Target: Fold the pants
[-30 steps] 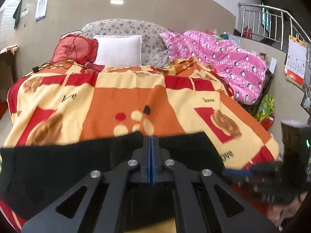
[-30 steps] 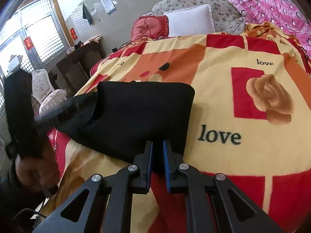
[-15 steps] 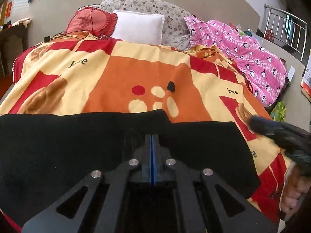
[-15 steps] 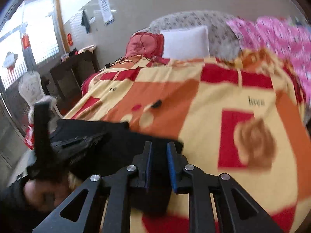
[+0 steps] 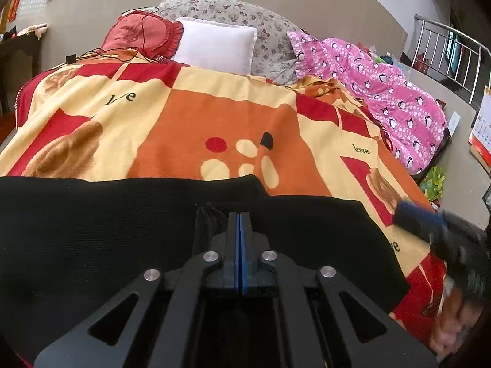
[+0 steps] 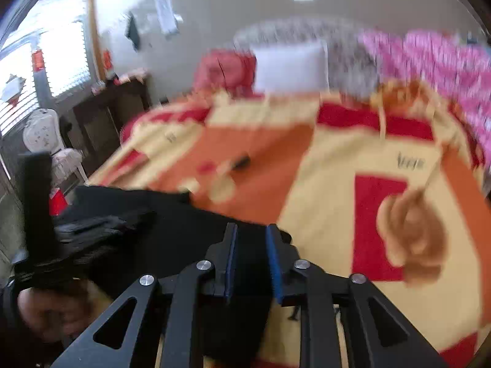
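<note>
The left gripper is clamped on black pants, the pinch itself hidden; the blurred right gripper, just opening, grips nothing.

Your pants are plain black, lying on a blanket patterned in red, orange and cream blocks with brown roses, pale dots and black "love" lettering. Behind it you have a white pillow, a red frilled cushion, a grey floral headboard and a pink quilt printed with penguins.
</note>
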{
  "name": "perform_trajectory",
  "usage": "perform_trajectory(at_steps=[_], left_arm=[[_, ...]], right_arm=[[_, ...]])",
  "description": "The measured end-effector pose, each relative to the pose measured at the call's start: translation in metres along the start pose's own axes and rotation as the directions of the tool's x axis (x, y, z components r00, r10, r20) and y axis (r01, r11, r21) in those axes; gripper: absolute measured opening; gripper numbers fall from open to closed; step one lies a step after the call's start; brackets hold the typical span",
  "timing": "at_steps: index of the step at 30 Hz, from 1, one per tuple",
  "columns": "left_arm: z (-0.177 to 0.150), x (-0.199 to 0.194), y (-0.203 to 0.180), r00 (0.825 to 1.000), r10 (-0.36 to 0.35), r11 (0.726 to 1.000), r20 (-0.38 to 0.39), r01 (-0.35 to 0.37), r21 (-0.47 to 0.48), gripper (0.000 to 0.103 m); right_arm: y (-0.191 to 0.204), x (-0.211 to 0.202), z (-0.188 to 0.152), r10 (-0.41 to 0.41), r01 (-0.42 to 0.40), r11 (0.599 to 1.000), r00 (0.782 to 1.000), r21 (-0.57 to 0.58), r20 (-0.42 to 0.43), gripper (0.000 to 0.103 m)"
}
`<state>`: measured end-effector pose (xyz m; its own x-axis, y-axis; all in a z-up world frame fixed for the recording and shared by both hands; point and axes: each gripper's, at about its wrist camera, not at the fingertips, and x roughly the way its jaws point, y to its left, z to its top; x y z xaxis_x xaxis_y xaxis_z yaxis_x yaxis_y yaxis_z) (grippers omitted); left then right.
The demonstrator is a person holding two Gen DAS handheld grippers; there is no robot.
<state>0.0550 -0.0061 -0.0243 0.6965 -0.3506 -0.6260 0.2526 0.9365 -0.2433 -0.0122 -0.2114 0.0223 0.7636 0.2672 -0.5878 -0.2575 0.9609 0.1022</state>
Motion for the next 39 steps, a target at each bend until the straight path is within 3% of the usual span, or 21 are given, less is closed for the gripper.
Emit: perform_trajectory(at_steps=[3,5,6,8,9,10,12,13,15,18,20,22,24,26,29,31,33,37,39], left_arm=[[0.002,0.001,-0.003,1.000,0.012,1.000,-0.005,-0.012,0.003,0.001],[0.005,0.000,-0.004,1.000,0.010,1.000,-0.020,-0.010,0.004,0.000],[0.008,-0.006,-0.003,1.000,-0.010,1.000,-0.030,0.010,-0.007,0.005],[0.009,-0.035,0.002,0.998,-0.064,0.996,0.017,0.065,-0.060,0.037],[0.006,-0.053,0.006,0.995,-0.078,0.994,0.064,0.083,-0.076,0.064],[0.002,-0.072,0.011,0.989,-0.092,0.991,0.118,0.102,-0.087,0.078],[-0.019,-0.117,0.030,0.968,-0.114,0.981,0.225,0.145,-0.128,0.079],[-0.027,-0.129,0.040,0.964,-0.115,0.976,0.240,0.154,-0.153,0.079],[-0.053,-0.154,0.072,0.951,-0.132,0.946,0.278,0.204,-0.250,0.082],[-0.092,-0.172,0.131,0.933,-0.063,0.872,0.353,0.224,-0.435,0.084],[-0.102,-0.167,0.162,0.937,-0.019,0.806,0.348,0.220,-0.549,0.084],[-0.109,-0.156,0.197,0.925,-0.051,0.682,0.377,0.309,-0.663,0.084],[-0.109,-0.148,0.210,0.917,-0.071,0.625,0.393,0.348,-0.698,0.084],[-0.107,-0.141,0.218,0.911,-0.075,0.586,0.405,0.369,-0.721,0.084],[-0.101,-0.132,0.224,0.893,-0.120,0.549,0.433,0.423,-0.720,0.084],[-0.098,-0.126,0.229,0.894,-0.120,0.527,0.432,0.426,-0.736,0.084],[-0.100,-0.123,0.231,0.882,-0.123,0.492,0.454,0.451,-0.744,0.084],[-0.103,-0.128,0.228,0.879,-0.105,0.496,0.464,0.451,-0.742,0.084],[-0.101,-0.124,0.232,0.874,-0.107,0.483,0.473,0.462,-0.744,0.085]], right_arm=[[0.009,0.027,-0.015,0.023,-0.027,1.000,0.979,-0.015,-0.203,0.037],[0.008,0.025,-0.017,0.028,-0.030,0.999,0.985,-0.013,-0.169,0.039],[0.003,0.021,-0.015,0.029,-0.026,0.999,0.990,0.023,-0.139,0.038],[0.001,0.012,-0.019,0.033,-0.031,0.999,0.997,0.039,-0.063,0.038],[-0.001,0.009,-0.021,0.042,-0.039,0.998,0.998,0.051,-0.047,0.038],[-0.002,0.007,-0.023,0.031,-0.029,0.998,0.999,0.063,-0.034,0.038],[-0.001,-0.001,-0.025,-0.006,0.006,0.998,1.000,0.064,0.002,0.039],[0.000,-0.004,-0.026,-0.015,0.014,0.998,1.000,0.059,0.015,0.039],[0.000,-0.007,-0.027,-0.017,0.016,0.998,1.000,0.058,0.019,0.039],[-0.005,-0.006,-0.025,0.001,-0.002,0.996,1.000,0.084,0.016,0.039],[-0.009,-0.004,-0.024,0.016,-0.017,0.994,1.000,0.109,0.011,0.039],[-0.011,-0.002,-0.023,0.023,-0.024,0.991,1.000,0.129,0.010,0.039],[-0.010,-0.002,-0.024,0.022,-0.023,0.991,1.000,0.131,0.009,0.039],[-0.008,-0.002,-0.023,0.016,-0.016,0.992,1.000,0.126,0.006,0.039],[-0.007,-0.001,-0.023,0.016,-0.015,0.992,1.000,0.122,-0.001,0.039],[-0.007,0.000,-0.023,0.013,-0.012,0.992,1.000,0.123,-0.004,0.039],[-0.008,0.000,-0.023,0.015,-0.014,0.992,1.000,0.124,-0.005,0.039],[-0.010,0.000,-0.024,0.019,-0.019,0.991,1.000,0.131,-0.004,0.039],[-0.011,0.000,-0.024,0.022,-0.021,0.991,1.000,0.136,-0.006,0.039]])
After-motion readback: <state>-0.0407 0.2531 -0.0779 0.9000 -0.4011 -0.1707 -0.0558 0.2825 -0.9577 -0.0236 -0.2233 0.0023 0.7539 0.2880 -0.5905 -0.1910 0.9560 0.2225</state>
